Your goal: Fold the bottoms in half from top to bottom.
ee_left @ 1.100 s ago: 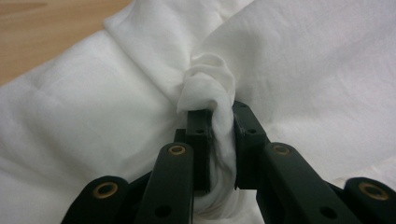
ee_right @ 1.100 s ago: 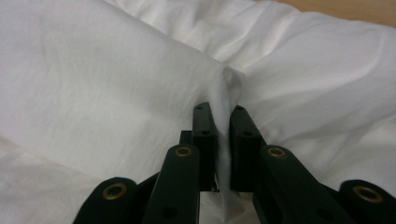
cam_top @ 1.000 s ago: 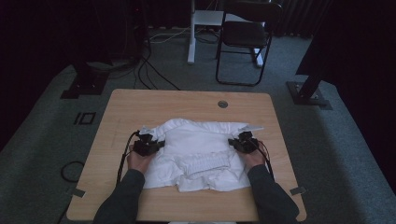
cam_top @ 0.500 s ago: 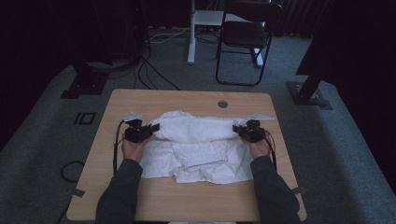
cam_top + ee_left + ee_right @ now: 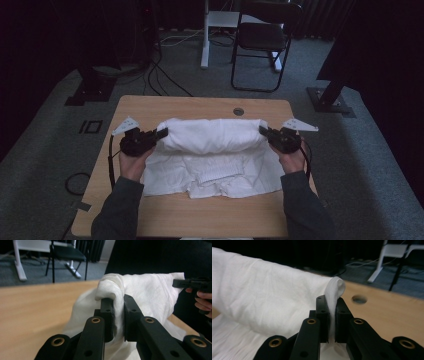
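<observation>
- The white garment point(image 5: 210, 150) lies across the middle of the high view on the wooden table point(image 5: 200, 215), its far edge lifted into a rounded fold.
- The left gripper point(image 5: 162, 134), left of centre in the frame, is clamped on the fold's left end; in the left gripper view its jaws pinch bunched white cloth point(image 5: 117, 300).
- The right gripper point(image 5: 262, 131), right of centre, is clamped on the fold's right end; in the right gripper view a thin tuck of cloth point(image 5: 332, 302) stands between the closed jaws.
- The near part of the garment rests flat on the table, towards the lower middle.
- A round hole point(image 5: 238, 111) sits in the table beyond the fold.
- A black chair point(image 5: 265, 40) stands on the floor at the upper centre.
</observation>
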Tool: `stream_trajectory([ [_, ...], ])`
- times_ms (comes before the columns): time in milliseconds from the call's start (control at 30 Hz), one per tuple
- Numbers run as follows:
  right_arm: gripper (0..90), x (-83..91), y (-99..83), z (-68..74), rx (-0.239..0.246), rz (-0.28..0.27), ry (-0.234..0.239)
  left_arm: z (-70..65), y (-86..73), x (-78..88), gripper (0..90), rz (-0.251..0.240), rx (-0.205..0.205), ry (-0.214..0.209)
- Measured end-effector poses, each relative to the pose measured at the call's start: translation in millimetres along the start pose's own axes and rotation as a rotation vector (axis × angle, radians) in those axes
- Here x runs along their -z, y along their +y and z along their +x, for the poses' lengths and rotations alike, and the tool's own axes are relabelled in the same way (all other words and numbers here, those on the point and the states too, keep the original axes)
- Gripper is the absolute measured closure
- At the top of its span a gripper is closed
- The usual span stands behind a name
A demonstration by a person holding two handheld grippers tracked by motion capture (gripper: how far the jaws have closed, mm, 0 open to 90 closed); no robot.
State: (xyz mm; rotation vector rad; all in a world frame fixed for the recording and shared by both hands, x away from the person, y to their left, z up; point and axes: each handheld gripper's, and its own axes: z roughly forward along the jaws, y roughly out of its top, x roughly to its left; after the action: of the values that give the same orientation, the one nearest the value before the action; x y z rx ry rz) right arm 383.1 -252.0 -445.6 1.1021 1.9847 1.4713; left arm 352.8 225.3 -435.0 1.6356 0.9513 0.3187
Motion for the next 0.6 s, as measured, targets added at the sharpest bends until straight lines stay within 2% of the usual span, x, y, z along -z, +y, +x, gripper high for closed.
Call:
stream_trajectory([
  [67, 83.5, 5.1, -14.8, 4.6, 0.007, 0.031, 0.013, -0.9, -12.9, 5.6, 79.5, 0.016, 0.015, -0.019],
  [133, 79.4, 9.3, -28.2, 8.0, 0.016, 0.066, 0.012, 0.0, -22.1, 12.5, 72.8, 0.020, 0.021, -0.043],
  [200, 64.0, 14.7, -39.8, 6.7, 0.019, 0.102, -0.001, 2.2, -23.5, 19.0, 66.2, 0.017, 0.016, -0.021],
  [267, 53.4, 20.7, -40.1, 3.3, -0.013, 0.071, -0.019, 3.9, -19.1, 21.1, 64.9, 0.016, 0.019, -0.001],
  [300, 53.4, 20.7, -40.1, 3.3, -0.013, 0.071, -0.019, 3.9, -19.1, 21.1, 64.9, 0.016, 0.019, -0.001],
  [333, 49.2, 24.4, -31.8, 3.4, -0.041, 0.026, -0.033, 2.5, -12.3, 17.1, 64.9, 0.026, 0.012, 0.019],
  [367, 49.2, 24.4, -31.8, 3.4, -0.041, 0.026, -0.033, 2.5, -12.3, 17.1, 64.9, 0.026, 0.012, 0.019],
  [400, 48.6, 20.4, -22.4, 10.1, -0.025, 0.016, -0.018, -2.3, -6.2, 6.0, 64.9, 0.049, 0.001, 0.018],
  [433, 48.6, 15.0, -18.4, 15.0, -0.009, 0.028, -0.012, -2.3, -6.2, 6.0, 64.9, 0.049, 0.001, 0.018],
  [467, 48.7, 7.6, -15.5, 20.8, 0.006, 0.048, -0.011, -7.3, -4.7, -6.9, 64.9, 0.075, -0.007, 0.024],
  [500, 48.7, 7.6, -15.5, 20.8, 0.006, 0.048, -0.011, -7.3, -4.7, -6.9, 64.9, 0.075, -0.007, 0.024],
  [533, 49.3, -11.1, -14.1, 33.8, 0.024, 0.090, -0.001, -12.1, -7.6, -24.6, 64.9, 0.108, -0.006, 0.008],
  [600, 51.1, -31.3, -18.2, 48.5, 0.045, 0.138, 0.013, -17.4, -15.7, -43.4, 65.0, 0.156, -0.005, 0.008],
])
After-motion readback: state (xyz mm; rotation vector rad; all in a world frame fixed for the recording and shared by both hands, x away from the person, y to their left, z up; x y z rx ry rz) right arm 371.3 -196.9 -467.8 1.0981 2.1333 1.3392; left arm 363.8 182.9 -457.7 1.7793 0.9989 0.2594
